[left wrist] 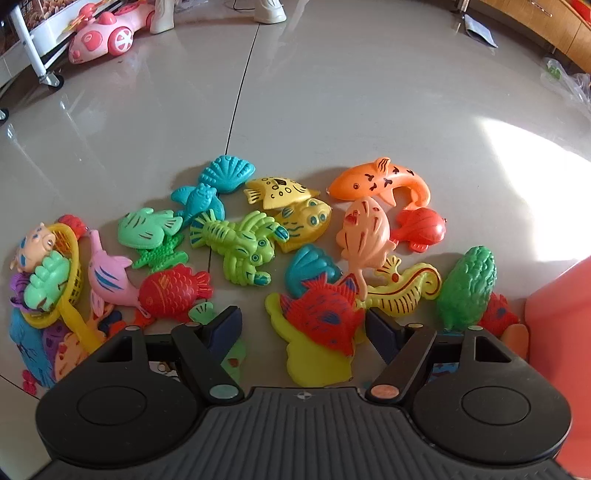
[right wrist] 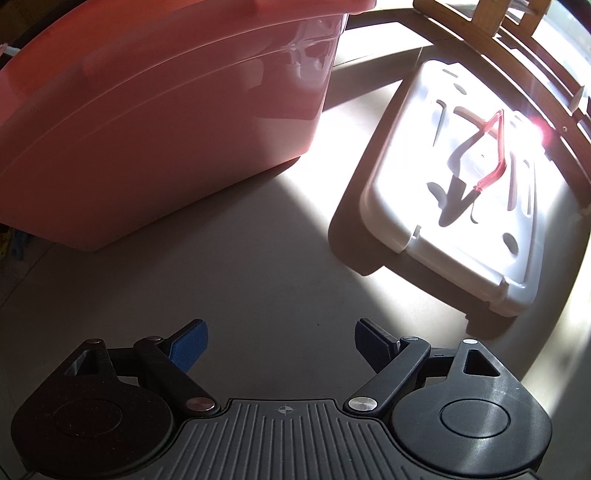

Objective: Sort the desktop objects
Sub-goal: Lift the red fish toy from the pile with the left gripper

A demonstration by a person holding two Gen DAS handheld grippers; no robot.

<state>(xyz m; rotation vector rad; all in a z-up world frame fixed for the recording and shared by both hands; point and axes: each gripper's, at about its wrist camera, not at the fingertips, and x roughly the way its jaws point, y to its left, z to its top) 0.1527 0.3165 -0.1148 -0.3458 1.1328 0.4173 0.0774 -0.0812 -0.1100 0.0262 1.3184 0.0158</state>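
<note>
Left wrist view: the left gripper (left wrist: 303,325) hangs over a glossy tiled floor (left wrist: 332,110) with its jaws spread wide and nothing between them; its blue-padded fingertips (left wrist: 226,325) frame a red spiny toy fish (left wrist: 325,314) that lies on a yellow-green flat toy (left wrist: 317,360). The toys to be sorted lie scattered on the floor ahead of the gripper: a green lobster (left wrist: 240,245) at the centre, a teal scallop shell (left wrist: 227,173) and a teal fish (left wrist: 199,201) beyond it, a yellow spotted fish (left wrist: 277,192) partly over a yellow frog-like toy (left wrist: 306,221), an orange dolphin-shaped fish (left wrist: 380,181), a pale orange fish (left wrist: 364,234), a red fish (left wrist: 421,229), a yellow seahorse (left wrist: 406,288) and a green bumpy gourd-shaped toy (left wrist: 467,288). To the left lie a green fish (left wrist: 146,227), a pink fish (left wrist: 107,275) and a red scaled fish (left wrist: 170,291); a yellow scoop net (left wrist: 70,291) holding several toys rests on a further heap at the left edge. A pink toy car (left wrist: 110,33) stands far off beside a white wheeled rack (left wrist: 33,48). A corner of the pink storage bin (left wrist: 557,314) shows at the right edge, just beside the toys. Right wrist view: the right gripper (right wrist: 280,345) is likewise wide open and empty above bare floor, facing the wall of the pink storage bin (right wrist: 166,110) on the left and a white lid (right wrist: 461,177), strongly sunlit, lying flat on the floor to the right with a thin red handle (right wrist: 495,147) standing up from it.
</note>
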